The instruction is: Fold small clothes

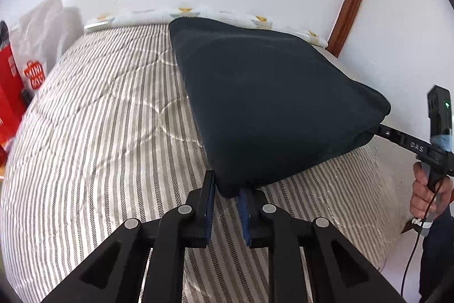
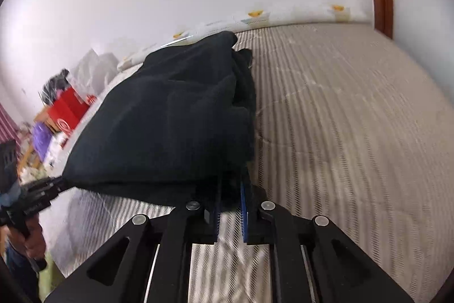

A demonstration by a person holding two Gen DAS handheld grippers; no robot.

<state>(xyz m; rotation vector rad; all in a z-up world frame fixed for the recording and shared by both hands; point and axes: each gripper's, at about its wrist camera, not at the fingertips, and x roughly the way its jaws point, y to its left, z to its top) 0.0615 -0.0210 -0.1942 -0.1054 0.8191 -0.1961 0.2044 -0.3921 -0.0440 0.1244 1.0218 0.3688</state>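
Okay, both tools are clamped on the dark garment [image 1: 269, 104], one near corner each, near edge lifted off the striped bed [image 1: 99, 118]. My left tool [image 1: 227, 195] has a bunched corner pinched between its blue pads; my right tool [image 2: 231, 203] bites the other corner, fabric wadded between the pads. Right wrist view is motion-blurred, so I can't tell how deep that bite goes.

Garment sits toward the far side of the bed, near the printed pillows [image 1: 184, 12] at the wall. Far part rests on the cover, near part sags between the tools. In the right wrist view the right-hand side is rumpled into layers [image 2: 241, 81], not flat.

How I'd run this step:
- Keep both grips tight. Thick cloth, looks like it could creep out of the pads.
- Pull the tools slightly apart first, so the held edge goes taut and the sag drops out.
- Lift both corners level, same height, so the fold line stays straight.
- Carry the edge over toward the far edge, lay it down, release only once it rests on the cloth.
- The rumpled side will likely trap a lump; smooth it before creasing.

Risk, as I judge it: uneven lift skews the fold.
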